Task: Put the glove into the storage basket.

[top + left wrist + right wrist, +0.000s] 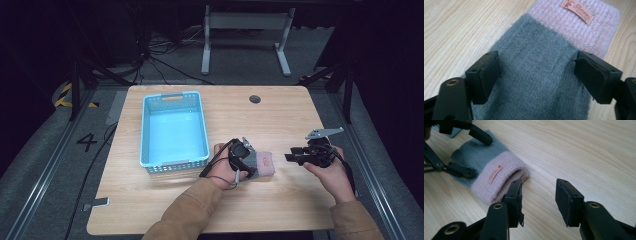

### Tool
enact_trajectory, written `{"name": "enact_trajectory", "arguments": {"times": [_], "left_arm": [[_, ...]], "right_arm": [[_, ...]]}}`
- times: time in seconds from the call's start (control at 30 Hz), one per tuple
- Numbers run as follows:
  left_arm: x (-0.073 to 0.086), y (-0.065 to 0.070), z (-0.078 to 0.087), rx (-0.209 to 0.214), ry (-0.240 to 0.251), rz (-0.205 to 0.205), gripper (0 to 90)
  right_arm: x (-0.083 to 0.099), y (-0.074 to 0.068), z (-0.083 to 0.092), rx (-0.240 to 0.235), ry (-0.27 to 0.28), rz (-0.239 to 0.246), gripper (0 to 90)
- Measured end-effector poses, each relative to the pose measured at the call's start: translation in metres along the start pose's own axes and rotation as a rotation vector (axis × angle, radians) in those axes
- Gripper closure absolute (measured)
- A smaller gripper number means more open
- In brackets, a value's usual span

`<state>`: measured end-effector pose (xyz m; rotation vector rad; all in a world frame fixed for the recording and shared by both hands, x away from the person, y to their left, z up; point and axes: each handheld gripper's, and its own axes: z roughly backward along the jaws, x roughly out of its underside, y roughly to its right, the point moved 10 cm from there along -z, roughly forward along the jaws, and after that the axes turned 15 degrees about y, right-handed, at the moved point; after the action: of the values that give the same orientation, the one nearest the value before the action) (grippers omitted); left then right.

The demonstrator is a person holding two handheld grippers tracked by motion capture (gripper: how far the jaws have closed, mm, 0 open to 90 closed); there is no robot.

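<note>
Starting at the left of the high view, we see a light-blue basket (174, 131) w/ slotted walls on the left half of the wooden table (150, 200), its inside bare. Just right of the basket's near corner sits the left hand (222, 167) w/ the left gripper (248, 162), which points right & lies over the grey end of a knitted glove (264, 164).

In the left gripper view the jaws stand wide apart, one on each side of the glove's grey part (534, 82); both pads are at the fabric's edges, but we can't tell if they press it. The glove lies flat on the tabletop, grey body toward this gripper, pink cuff (584, 27) beyond, w/ a small orange label (577, 11) sewn on the cuff.

Further right, the right hand (334, 175) holds the right gripper (292, 156) pointing left toward the cuff, near it but apart. In the right gripper view (537, 202) its jaws are spread w/ nothing between them except bare table; the left-hand jaw sits just beside the cuff opening (499, 182). A grey three-cornered plate (324, 132) rides on top of this gripper.
</note>
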<state>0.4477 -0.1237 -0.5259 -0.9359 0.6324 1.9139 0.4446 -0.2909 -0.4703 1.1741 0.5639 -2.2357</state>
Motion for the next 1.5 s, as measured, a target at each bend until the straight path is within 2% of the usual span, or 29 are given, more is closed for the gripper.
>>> {"name": "enact_trajectory", "arguments": {"times": [0.13, 0.53, 0.8, 1.0, 1.17, 1.3, 1.5], "left_arm": [[0.0014, 0.0015, -0.0017, 0.003, -0.003, -0.016, 16.7], [0.0025, 0.0009, -0.0038, 0.011, 0.015, -0.02, 14.4], [0.0034, 0.0014, -0.0038, 0.008, 0.007, -0.02, 14.8], [0.0035, 0.0027, -0.0025, 0.0, -0.006, -0.029, 19.5], [0.0032, 0.0042, -0.0006, -0.004, -0.015, -0.028, 27.2], [0.0031, 0.0056, -0.0002, -0.011, -0.019, -0.03, 29.1], [0.0021, 0.0099, 0.0017, -0.011, -0.029, -0.036, 42.6]], "right_arm": [[0.0003, 0.0002, 0.0, -0.009, 0.004, -0.017, 57.0], [-0.0003, -0.0007, -0.0002, -0.017, 0.009, -0.028, 55.8], [0.0001, 0.0, -0.0001, -0.016, 0.009, -0.029, 55.5], [-0.0006, 0.001, 0.0006, -0.011, 0.016, -0.032, 55.3], [-0.0004, 0.0012, 0.0004, -0.009, 0.016, -0.033, 54.8], [-0.0004, 0.001, 0.0003, -0.009, 0.015, -0.032, 54.8], [-0.0004, 0.0009, 0.0002, -0.008, 0.015, -0.031, 54.8]]}}
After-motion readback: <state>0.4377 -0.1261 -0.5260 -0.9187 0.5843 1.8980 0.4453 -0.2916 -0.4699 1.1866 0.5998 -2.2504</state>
